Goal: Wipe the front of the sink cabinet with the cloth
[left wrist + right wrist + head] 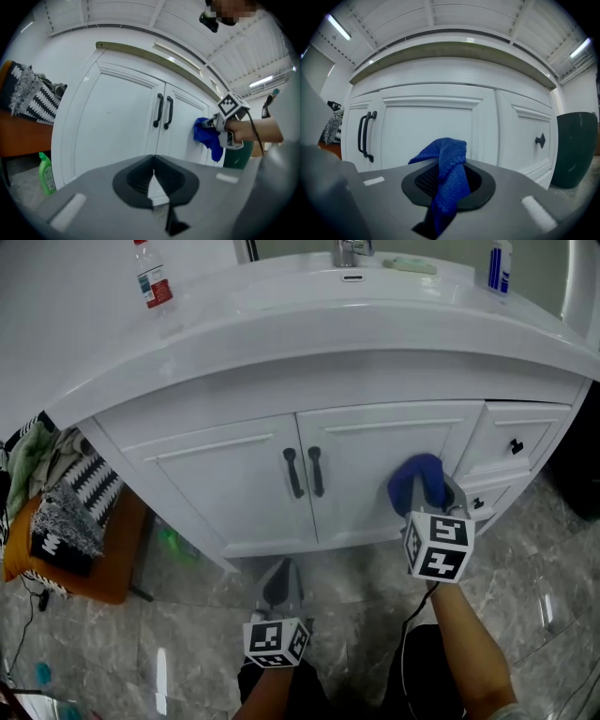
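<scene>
Blue cloth [447, 171] is pinched in my right gripper [449, 182]. Its fingers are closed on the cloth, with a fold standing up past the tips and a tail hanging below them. Straight ahead of those fingers is the right door [431, 126] of the cabinet [234, 486]. The black handles [365, 136] sit off to the fingers' left and a drawer knob [540, 140] to their right.

From the left gripper view, the cloth looks to be up against the door's right part, though I cannot be sure it is pressing. My left gripper [153, 174] hangs low, well short of the cabinet. Its fingers are closed tip to tip with nothing between them, so it has no part in this.

I judge the wiping is in hand, with the cloth at the front and most of the cabinet not yet covered from where the fingers are now. The next move calls for steady pressure into the panel so the fold flattens ahead of the fingertips. Then I'd sweep sideways towards the handles. The fingers should ride clear of the door's raised frame and lift round the handles so they don't snag. The grip must stay firm enough that the cloth does not drag out.
</scene>
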A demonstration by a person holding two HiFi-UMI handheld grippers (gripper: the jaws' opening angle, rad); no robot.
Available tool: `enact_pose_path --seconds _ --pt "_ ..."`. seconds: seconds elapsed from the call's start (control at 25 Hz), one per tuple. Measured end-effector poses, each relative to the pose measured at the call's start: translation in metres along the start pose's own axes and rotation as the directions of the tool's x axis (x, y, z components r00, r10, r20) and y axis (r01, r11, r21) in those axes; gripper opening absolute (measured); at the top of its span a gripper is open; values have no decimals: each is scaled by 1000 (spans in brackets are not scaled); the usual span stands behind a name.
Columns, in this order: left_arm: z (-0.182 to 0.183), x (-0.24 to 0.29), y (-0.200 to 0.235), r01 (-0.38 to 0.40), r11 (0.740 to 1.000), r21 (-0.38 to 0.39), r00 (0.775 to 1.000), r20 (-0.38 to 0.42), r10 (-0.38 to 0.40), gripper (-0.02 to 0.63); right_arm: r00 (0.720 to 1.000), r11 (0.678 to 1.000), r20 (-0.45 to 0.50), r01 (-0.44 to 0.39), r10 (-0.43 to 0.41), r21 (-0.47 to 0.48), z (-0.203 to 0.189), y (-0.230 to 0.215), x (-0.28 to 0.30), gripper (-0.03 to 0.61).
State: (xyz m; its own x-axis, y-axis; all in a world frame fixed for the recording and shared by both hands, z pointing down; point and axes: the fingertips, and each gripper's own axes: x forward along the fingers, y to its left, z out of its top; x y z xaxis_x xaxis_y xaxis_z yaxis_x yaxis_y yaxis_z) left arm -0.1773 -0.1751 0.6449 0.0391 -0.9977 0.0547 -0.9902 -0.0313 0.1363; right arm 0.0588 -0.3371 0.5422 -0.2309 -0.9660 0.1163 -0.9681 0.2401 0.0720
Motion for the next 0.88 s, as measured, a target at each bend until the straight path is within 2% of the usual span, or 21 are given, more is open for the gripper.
enact_pose_path --seconds 0.12,0.36,0.48,0.6,0.88 --pt "-1 -2 2 -3 1000 -4 1000 -4 3 9 1000 1000 9 -24 24 21 6 23 1 60" --pt "7 -11 11 -22 1000 -11 1000 15 22 9 972 974 51 -228 227 6 24 108 -5 60" --pt "8 -15 15 -32 999 -21 999 17 33 9 956 958 70 -284 286 -31 38 145 -13 60" --pt "10 -19 22 -42 999 -24 999 24 43 9 961 965 86 -259 262 -48 49 164 -23 57" --pt "5 -19 37 -61 997 -54 998 14 62 9 968 971 96 -237 233 37 51 174 -33 55"
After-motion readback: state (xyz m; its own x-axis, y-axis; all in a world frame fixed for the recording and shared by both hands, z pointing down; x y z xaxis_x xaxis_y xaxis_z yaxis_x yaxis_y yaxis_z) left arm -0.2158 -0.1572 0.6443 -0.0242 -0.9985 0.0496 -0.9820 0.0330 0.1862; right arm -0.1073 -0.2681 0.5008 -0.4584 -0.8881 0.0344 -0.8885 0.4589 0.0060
